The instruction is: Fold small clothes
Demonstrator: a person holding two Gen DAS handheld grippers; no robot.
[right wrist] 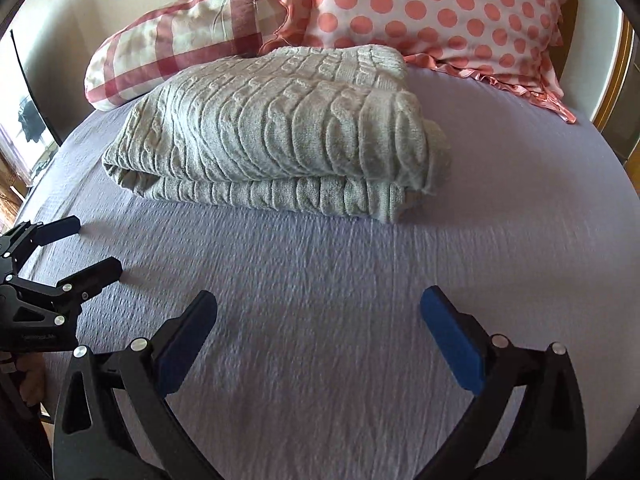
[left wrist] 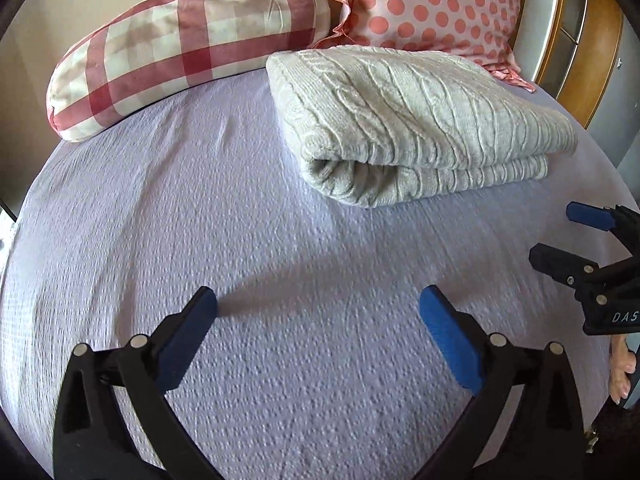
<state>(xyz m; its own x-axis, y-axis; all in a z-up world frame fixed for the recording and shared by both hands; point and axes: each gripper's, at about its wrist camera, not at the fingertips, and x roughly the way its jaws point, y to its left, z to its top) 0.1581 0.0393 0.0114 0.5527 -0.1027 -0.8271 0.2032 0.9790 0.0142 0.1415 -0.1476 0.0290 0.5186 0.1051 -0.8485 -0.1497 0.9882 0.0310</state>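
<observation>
A broad stretch of bare lilac bedspread [right wrist: 320,300] was left free in front of both grippers. Farther back, passage was blocked by the folded knit sweater [right wrist: 276,136], and behind it by the checked pillow [left wrist: 180,48] and dotted pillow [right wrist: 440,12]

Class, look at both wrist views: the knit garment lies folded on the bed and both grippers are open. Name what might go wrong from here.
1. The folded sweater has a loose upper layer bulging at its right end; a nudge might undo the fold.
2. The left gripper and right gripper hang open close together over the bedsheet; they might collide.
3. The cable-knit loops could snag on a fingertip.
</observation>
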